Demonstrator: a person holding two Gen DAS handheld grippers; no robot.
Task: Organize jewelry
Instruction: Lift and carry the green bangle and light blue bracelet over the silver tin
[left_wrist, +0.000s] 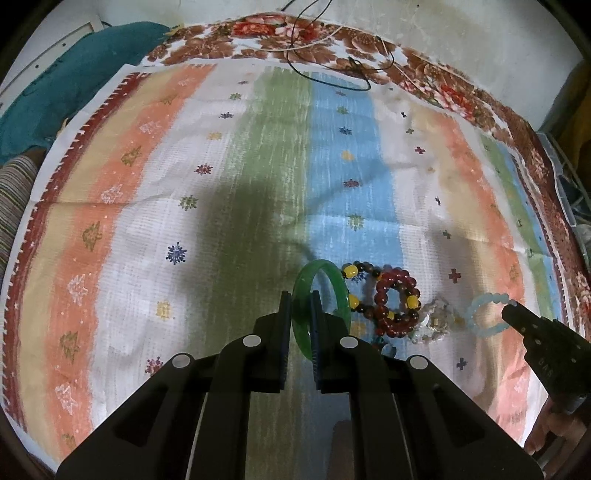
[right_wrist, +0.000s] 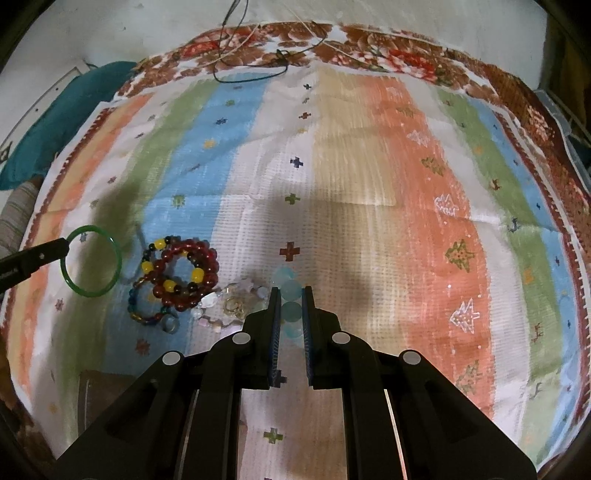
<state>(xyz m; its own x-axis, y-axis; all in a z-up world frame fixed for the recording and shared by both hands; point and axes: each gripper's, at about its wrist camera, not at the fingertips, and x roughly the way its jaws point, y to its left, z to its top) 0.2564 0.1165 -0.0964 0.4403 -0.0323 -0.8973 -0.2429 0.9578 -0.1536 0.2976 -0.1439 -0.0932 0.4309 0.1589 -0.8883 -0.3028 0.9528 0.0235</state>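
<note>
My left gripper is shut on a green bangle, gripping its near rim so the ring stands on edge above the striped cloth. My right gripper is shut on a pale blue bead bracelet. From the left wrist view the right gripper pinches that bracelet at the right. In the right wrist view the left gripper holds the bangle at the left. Between them lie a red bead bracelet, a dark one with yellow beads and a clear crystal one.
The striped cloth lies over a floral cloth. A thin black cord loops at the far edge. A teal cushion sits at the far left, a plastic bin at the right. A person's hand holds the right gripper.
</note>
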